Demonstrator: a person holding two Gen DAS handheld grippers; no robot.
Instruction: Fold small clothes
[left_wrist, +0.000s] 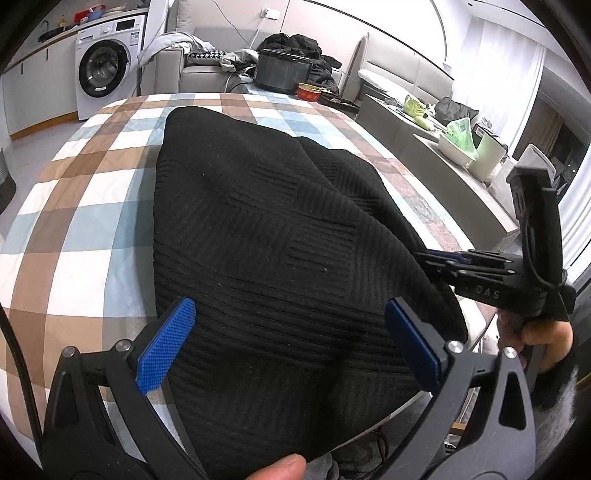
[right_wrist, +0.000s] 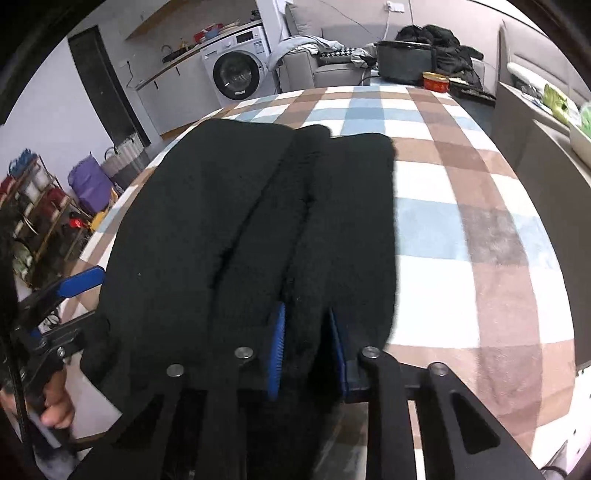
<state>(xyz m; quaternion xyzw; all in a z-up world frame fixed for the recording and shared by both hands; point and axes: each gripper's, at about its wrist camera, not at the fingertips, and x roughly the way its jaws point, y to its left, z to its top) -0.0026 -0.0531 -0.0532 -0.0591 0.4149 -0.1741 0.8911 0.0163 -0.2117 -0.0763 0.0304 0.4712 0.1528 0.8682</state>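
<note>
Black ribbed knit garment (left_wrist: 273, 236) lies on the checked cloth (left_wrist: 85, 206) of the table, near edge hanging over the table's front side toward the person. It sits folded lengthwise: in the right wrist view two long folds run away from the camera, with a seam-like crease between them, far end squared off on the cloth.

Left gripper (left_wrist: 291, 343): jaws wide, blue pads spread on either side of the garment's near part, nothing pinched between them. The pads hang above or just at the fabric; can't tell if they touch. A fingertip (left_wrist: 280, 467) shows at the bottom edge of the left wrist view.

Right gripper (right_wrist: 306, 347): jaws narrow, blue pads pressing a thick fold of the black knit at the garment's near right edge, fabric bunched between them. In the left wrist view the same gripper comes in from the right, tips at the garment's right edge, a hand (left_wrist: 535, 328) on its grip.

Background: washing machine (left_wrist: 107, 70) at far left, grey sofa (left_wrist: 199, 62) with piled clothes, dark pot (left_wrist: 282, 72) and red tin (left_wrist: 308, 92) at the table's far end, both well apart from the garment. Grey side counter (left_wrist: 443, 158) on the right with green items on it
</note>
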